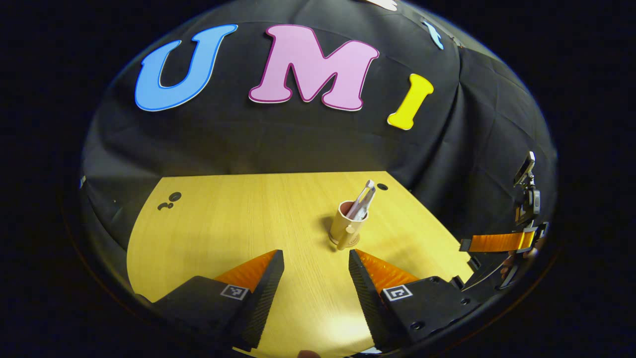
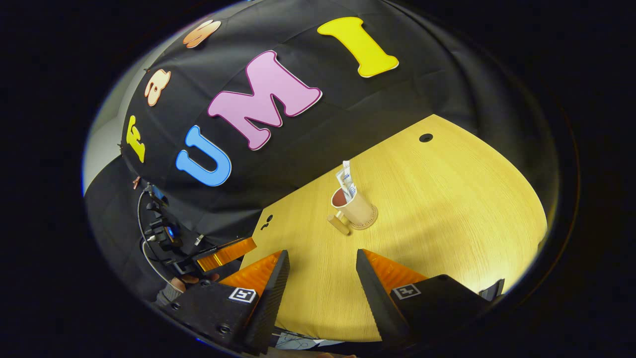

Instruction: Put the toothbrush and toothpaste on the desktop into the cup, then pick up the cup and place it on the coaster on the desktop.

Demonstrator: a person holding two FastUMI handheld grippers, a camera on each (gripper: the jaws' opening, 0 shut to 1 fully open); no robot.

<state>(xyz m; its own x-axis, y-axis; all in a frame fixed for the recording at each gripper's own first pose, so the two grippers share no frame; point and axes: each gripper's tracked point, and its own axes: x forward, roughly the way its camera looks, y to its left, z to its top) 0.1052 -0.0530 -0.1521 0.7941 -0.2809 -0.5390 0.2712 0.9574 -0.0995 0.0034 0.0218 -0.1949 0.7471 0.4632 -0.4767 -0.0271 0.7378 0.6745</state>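
Note:
A tan cup (image 1: pixel 346 226) with a side handle stands upright on the wooden desktop (image 1: pixel 223 228), on what looks like a thin round coaster (image 2: pixel 371 220). A white toothpaste tube (image 2: pixel 346 180) and a slender toothbrush (image 1: pixel 366 195) stick up out of the cup, leaning on its rim. My left gripper (image 1: pixel 315 259) is open just short of the cup, with nothing between its fingers. My right gripper (image 2: pixel 323 258) is also open and empty, a little farther back from the cup (image 2: pixel 354 208).
The desktop has a round cable hole (image 1: pixel 382 186) behind the cup and small dark holes (image 1: pixel 170 200) at the far left. A finger (image 1: pixel 497 242) of the right gripper reaches in past the table's right edge. Cables and gear (image 2: pixel 159 228) hang against the wall.

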